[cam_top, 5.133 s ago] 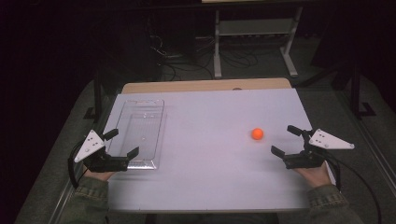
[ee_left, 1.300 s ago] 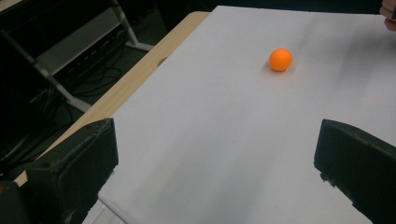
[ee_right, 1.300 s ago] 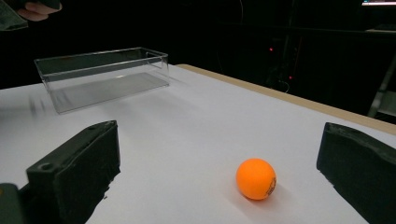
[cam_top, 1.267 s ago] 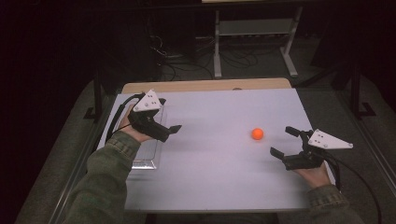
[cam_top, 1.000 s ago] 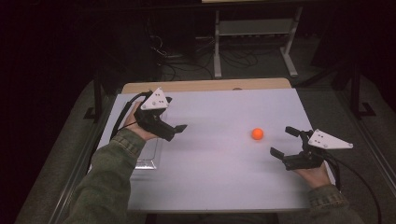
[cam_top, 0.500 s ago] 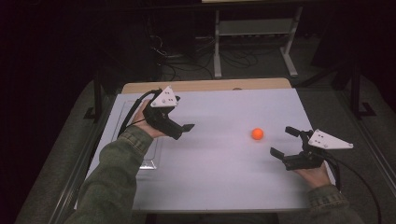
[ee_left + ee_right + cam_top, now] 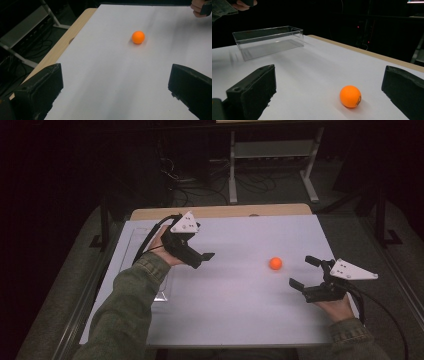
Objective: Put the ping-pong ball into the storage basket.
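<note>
Orange and small, the ball (image 7: 275, 263) sits untouched on the white counter (image 7: 240, 310), right of the middle and clear of everything else. The left claw (image 7: 200, 259) is raised over the counter's left half with its jaws apart and empty, pointed across toward the ball; in the left gripper view the ball lies ahead, well beyond the two black jaws. The right claw (image 7: 306, 272) rests low near the right edge, jaws also spread and empty, with the ball just beyond them, near but not touching; in the right gripper view it lies between the lines of the jaws, a little past their tips.

A clear plastic box (image 7: 269, 41) stands empty at the left side of the counter, partly behind the person's left forearm in the high view. Judged from this, the work looks barely begun: the ball has yet to be gripped, and if the box is its goal, both the lift and the carry across the counter remain.

White sheeting covers most of the counter, leaving a strip of pale wood (image 7: 220, 211) along the far edge. Beyond it the room is dim, with a metal rack (image 7: 272, 157) and loose cables (image 7: 192, 175) on the floor.
</note>
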`<state>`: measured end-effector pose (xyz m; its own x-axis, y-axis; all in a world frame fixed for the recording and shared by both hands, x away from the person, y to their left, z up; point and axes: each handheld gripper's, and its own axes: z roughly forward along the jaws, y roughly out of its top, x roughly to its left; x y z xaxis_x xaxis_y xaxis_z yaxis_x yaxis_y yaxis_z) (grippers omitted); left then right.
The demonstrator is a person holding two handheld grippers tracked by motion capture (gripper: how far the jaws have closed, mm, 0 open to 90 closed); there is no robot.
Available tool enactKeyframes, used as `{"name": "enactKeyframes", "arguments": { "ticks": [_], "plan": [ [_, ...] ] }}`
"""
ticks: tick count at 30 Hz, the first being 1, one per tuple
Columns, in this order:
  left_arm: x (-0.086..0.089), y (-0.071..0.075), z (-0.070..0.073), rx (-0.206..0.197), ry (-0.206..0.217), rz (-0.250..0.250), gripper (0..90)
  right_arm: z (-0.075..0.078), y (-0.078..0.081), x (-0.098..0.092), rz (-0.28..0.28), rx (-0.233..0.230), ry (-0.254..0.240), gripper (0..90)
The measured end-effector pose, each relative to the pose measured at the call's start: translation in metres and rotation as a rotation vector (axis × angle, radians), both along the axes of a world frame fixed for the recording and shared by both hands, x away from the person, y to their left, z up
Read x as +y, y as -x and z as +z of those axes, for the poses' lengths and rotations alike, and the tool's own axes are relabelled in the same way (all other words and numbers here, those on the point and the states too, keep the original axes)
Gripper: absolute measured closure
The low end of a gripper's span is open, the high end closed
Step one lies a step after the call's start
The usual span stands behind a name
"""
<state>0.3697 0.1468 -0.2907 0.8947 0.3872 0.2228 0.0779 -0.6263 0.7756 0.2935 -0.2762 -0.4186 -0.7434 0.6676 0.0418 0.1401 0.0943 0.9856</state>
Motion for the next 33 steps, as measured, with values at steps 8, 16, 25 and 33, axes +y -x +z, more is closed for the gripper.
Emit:
{"name": "enactKeyframes", "arguments": {
  "ticks": [8,16,25,33],
  "plan": [
    [-0.009,-0.003,-0.005,0.014,-0.014,-0.019,0.0,0.0,0.0,0.0,0.0,0.001,0.0,0.0],
    [-0.013,-0.006,-0.004,0.016,-0.023,-0.028,0.0,0.0,0.0,0.0,-0.001,-0.001,-0.004,0.0],
    [-0.023,-0.009,-0.007,0.028,-0.032,-0.039,0.0,0.0,0.001,-0.001,-0.001,0.001,-0.007,0.0],
    [-0.029,-0.013,-0.01,0.034,-0.044,-0.049,0.0,0.001,0.001,-0.001,0.0,0.001,-0.008,0.0]
  ]
}}
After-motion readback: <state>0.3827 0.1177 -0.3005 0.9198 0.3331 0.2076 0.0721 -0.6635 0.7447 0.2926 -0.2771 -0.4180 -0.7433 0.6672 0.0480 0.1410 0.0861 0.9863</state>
